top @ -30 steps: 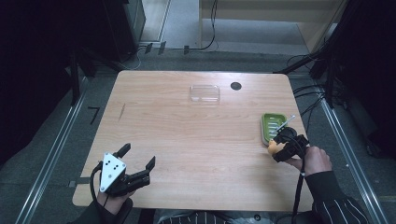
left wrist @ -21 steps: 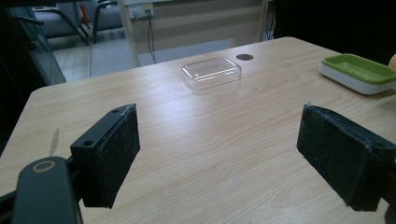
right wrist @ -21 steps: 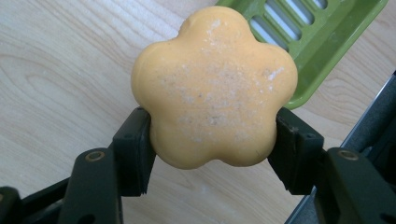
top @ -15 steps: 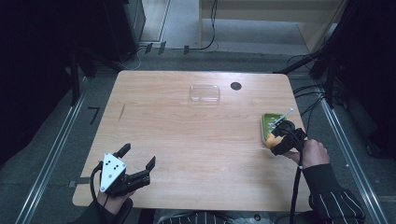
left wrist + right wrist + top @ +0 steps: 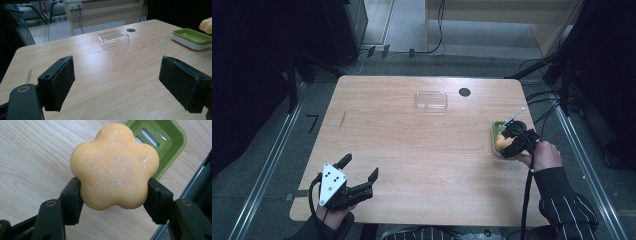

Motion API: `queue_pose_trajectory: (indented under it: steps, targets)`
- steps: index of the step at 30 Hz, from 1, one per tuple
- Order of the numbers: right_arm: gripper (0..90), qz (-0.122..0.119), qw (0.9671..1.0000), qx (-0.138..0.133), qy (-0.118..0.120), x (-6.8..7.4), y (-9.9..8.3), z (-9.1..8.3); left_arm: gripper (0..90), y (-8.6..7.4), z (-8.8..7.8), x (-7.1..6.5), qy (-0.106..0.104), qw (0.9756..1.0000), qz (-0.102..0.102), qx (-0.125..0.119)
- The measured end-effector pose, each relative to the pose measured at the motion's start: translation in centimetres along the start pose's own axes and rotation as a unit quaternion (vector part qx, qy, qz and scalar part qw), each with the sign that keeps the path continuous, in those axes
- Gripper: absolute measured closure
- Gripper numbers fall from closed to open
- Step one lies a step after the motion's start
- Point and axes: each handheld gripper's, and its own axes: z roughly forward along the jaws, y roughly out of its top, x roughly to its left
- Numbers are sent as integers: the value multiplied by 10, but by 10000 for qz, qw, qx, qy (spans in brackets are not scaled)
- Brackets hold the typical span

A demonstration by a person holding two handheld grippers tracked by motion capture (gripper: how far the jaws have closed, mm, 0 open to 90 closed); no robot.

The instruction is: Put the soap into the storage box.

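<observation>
- The right tool [image 5: 113, 200] pinches an orange flower-shaped soap [image 5: 115, 167] between its two black jaws, one jaw pressed against each side of the soap's lower lobes; in the right gripper view the soap sits in the centre of the frame.
- Behind the soap, in the upper right of that view, lies a green soap dish [image 5: 172, 142] with slots in its floor; whether the soap touches the dish cannot be told.
- In the high view the right tool [image 5: 512, 145] is at the right edge of the wooden surface [image 5: 422, 150], over the near end of the green dish [image 5: 498, 127], with the person's hand [image 5: 546, 155] behind it.
- The left tool [image 5: 359, 175] is in the lower left of the high view, jaws spread wide with nothing between them, near the front edge of the surface.
- In the left gripper view a clear plastic lid [image 5: 113, 38] lies flat in the upper middle of the frame, a dark round hole [image 5: 130, 30] just beyond it.
</observation>
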Motion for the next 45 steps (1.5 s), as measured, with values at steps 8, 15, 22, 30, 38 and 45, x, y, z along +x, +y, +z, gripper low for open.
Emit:
queue_pose_trajectory:
  steps: [8,15,22,30,38,45]
  targets:
    - [398,69,10000,7,6,-6,6,2,137,0,0,0,-2,10000,-3,-5]
    - [398,120,9999,-15,-58,-15,11,7,137,0,0,0,-3,10000,-1,-4]
    - [397,204,9998,37,-34,-26,16,15,137,0,0,0,-13,10000,15,6]
    - [398,259,9995,151,-61,-34,22,28,137,0,0,0,-13,10000,16,13]
    - [397,263,9994,233,-61,-40,28,38,137,0,1,0,-19,10000,11,17]
    - [397,244,9990,349,-138,-42,33,49,137,0,1,0,-7,10000,-22,19]
